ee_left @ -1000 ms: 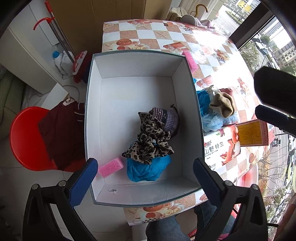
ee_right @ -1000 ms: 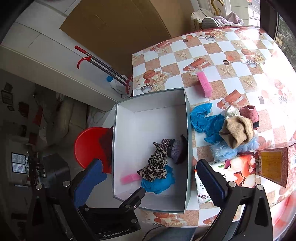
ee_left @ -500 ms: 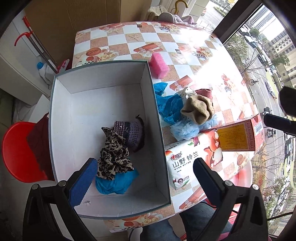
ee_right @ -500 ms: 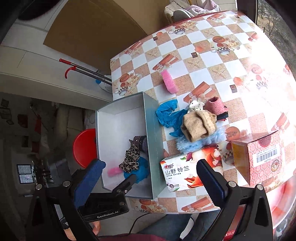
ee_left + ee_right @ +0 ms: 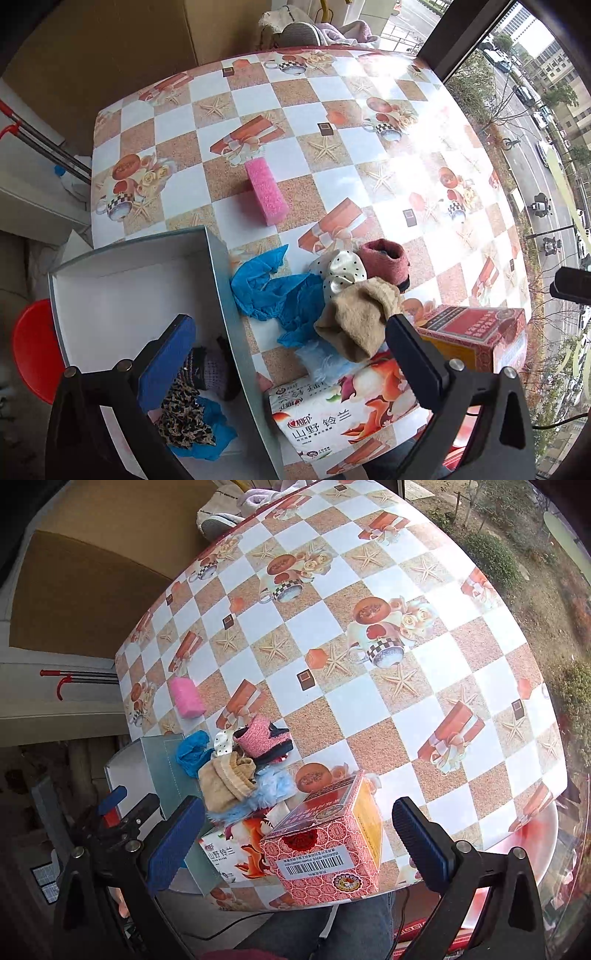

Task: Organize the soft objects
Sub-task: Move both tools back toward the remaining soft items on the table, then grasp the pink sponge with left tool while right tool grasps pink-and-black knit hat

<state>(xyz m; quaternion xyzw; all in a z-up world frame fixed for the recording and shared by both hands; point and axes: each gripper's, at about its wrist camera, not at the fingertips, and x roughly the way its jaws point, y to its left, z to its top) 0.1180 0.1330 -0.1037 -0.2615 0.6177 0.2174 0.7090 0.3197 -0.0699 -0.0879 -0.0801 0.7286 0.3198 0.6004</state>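
Observation:
A white box [image 5: 122,288] at the table's left edge holds a leopard-print cloth [image 5: 184,417], a purple knit piece [image 5: 214,369] and a blue cloth [image 5: 208,443]. Right of it lies a pile: a blue cloth [image 5: 280,295], a beige sock [image 5: 358,325], a polka-dot piece [image 5: 341,271], a pink-red sock [image 5: 384,258] and light blue fluff [image 5: 325,362]. A pink sponge [image 5: 266,195] lies apart, farther back. My left gripper [image 5: 288,332] hangs open above the pile's near side, empty. My right gripper [image 5: 295,808] is open above the red carton [image 5: 325,849], holding nothing.
A tissue pack [image 5: 340,410] and the red carton [image 5: 472,332] stand at the table's near edge beside the pile. A red stool [image 5: 29,350] is left of the box. The checkered tablecloth [image 5: 369,701] stretches bare to the far and right sides.
Both grippers have swung right, away from over the box: the left now looks at the pile on the table, the right at the red carton and open tabletop. Both stay open and empty.

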